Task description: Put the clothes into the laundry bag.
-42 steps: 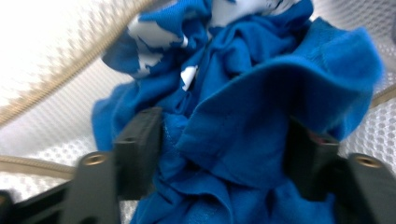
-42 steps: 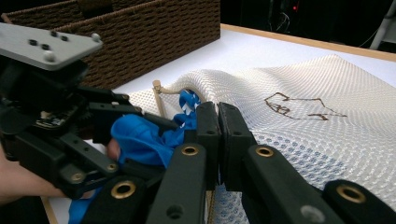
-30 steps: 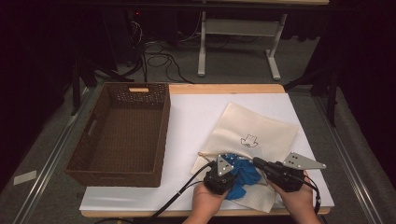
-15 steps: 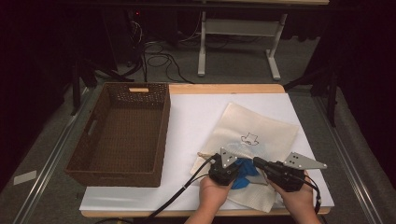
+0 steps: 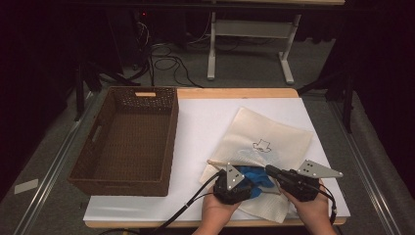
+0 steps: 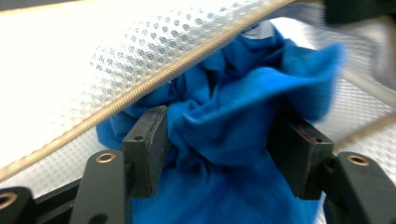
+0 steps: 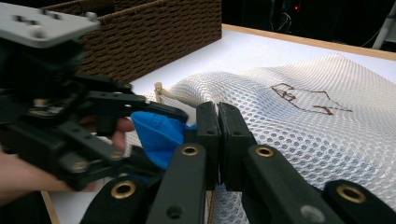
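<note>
While I hold both tools low at the bottom centre of the high view, the left tongs (image 5: 243, 182) are clamped on the blue cloth (image 5: 255, 175), which sits bunched at the near edge of the white mesh bag (image 5: 274, 142). In the left gripper view the cloth (image 6: 233, 126) fills the gap between both jaws, pads pressed into the folds, and the bag's tan-corded hem (image 6: 154, 79) runs diagonally above it from lower left to upper right.

Right tongs (image 5: 272, 172) sit just right of the cloth in the high view. In the right gripper view the right tongs (image 7: 217, 122) are squeezed together, jaws flat against each other, tips at the edge of the mesh bag (image 7: 299, 116). I think they're pinching the mesh at the bag mouth, but can't tell for sure from this angle. The left tongs (image 7: 154, 109) show at left there, with the blue cloth (image 7: 159, 133) under them and touching my left jaw.

Bag lies flat on the white bench (image 5: 205, 122), right of centre, with a small dark outline print (image 5: 263, 145). Brown wicker basket (image 5: 169, 142) sits at left in the high view, well apart from the bag.
</note>
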A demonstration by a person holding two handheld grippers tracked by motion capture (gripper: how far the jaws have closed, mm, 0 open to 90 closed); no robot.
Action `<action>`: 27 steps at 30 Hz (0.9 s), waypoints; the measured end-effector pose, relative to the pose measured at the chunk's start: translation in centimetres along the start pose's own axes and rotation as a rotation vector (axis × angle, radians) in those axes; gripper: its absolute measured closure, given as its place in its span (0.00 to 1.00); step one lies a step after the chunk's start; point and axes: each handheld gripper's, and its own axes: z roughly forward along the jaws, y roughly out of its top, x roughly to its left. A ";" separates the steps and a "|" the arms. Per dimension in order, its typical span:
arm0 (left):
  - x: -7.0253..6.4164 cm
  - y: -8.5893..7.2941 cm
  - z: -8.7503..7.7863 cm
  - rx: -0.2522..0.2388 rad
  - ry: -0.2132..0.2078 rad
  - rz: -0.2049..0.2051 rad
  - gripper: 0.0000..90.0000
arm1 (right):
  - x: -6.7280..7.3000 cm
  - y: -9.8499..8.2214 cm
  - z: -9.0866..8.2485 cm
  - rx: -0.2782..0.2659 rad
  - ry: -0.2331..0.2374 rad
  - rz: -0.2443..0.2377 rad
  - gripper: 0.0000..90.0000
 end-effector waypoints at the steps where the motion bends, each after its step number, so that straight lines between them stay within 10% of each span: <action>1: -0.2 0.0 -0.3 -0.003 -0.003 0.005 0.43 | 0.0 0.0 0.0 -0.001 0.000 -0.001 0.99; 9: -1.2 0.4 -1.5 -0.063 -0.026 0.000 0.39 | 0.0 0.0 0.0 0.000 0.000 0.003 0.99; 13: -0.7 0.9 -0.7 -0.059 -0.071 -0.041 0.64 | 0.0 0.0 0.1 0.000 0.001 0.002 0.99; 17: -0.2 0.6 0.5 0.013 -0.006 -0.009 0.94 | 0.0 -0.1 0.0 0.001 0.001 0.010 0.99; 22: 1.7 -0.9 1.6 0.087 0.061 -0.054 0.92 | 0.0 -0.1 -0.1 0.000 0.003 0.012 0.99; 27: 1.7 -1.2 0.5 0.048 0.015 -0.071 0.57 | -0.2 -0.1 -0.1 -0.003 0.001 0.011 0.99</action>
